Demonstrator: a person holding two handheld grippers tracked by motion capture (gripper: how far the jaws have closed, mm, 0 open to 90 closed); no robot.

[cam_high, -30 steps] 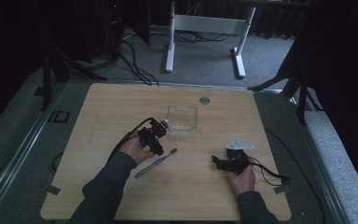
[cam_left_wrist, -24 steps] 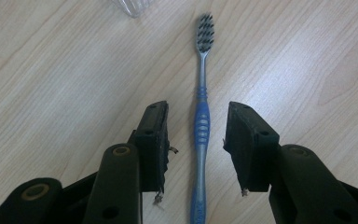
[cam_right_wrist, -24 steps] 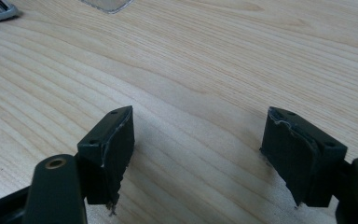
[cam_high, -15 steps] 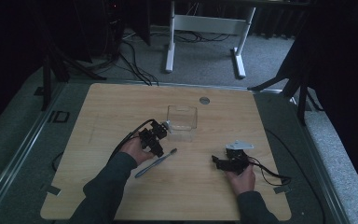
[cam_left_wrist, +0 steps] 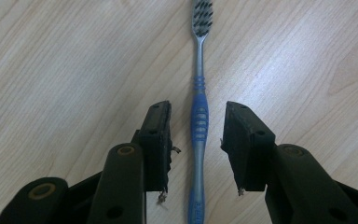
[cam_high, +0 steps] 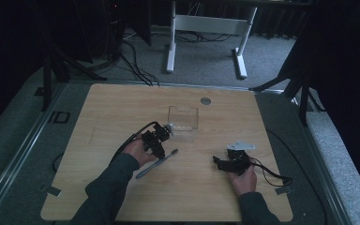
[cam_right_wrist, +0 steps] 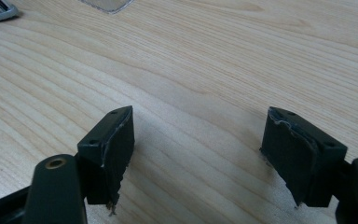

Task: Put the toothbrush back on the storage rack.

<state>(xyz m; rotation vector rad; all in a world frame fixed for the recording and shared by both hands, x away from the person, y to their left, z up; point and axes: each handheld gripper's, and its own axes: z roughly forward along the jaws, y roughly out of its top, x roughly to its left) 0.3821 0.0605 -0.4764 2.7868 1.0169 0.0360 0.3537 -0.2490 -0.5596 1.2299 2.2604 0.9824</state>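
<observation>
A blue and grey toothbrush point(cam_high: 157, 164) lies flat on the wooden table point(cam_high: 122, 108), its bristle head toward the clear container point(cam_high: 183, 118). My left gripper point(cam_high: 161, 150) hangs over its handle. In the left gripper view the toothbrush point(cam_left_wrist: 199, 84) runs up between the two black jaws of the left gripper point(cam_left_wrist: 198, 108). The jaws have just been closing, and a gap remains on both sides of the handle. My right gripper point(cam_high: 217, 163) rests low over bare wood at the right; in its own view the right gripper point(cam_right_wrist: 203, 115) stands wide open with nothing in it.
The clear square container stands upright just beyond the left gripper. A small metal disc point(cam_high: 206, 101) is set into the table near its far edge. Cables trail from both grippers. White desk legs point(cam_high: 171, 42) stand on the floor beyond the table.
The left gripper has edged slightly over the toothbrush handle. The right hand and gripper have kept still.
</observation>
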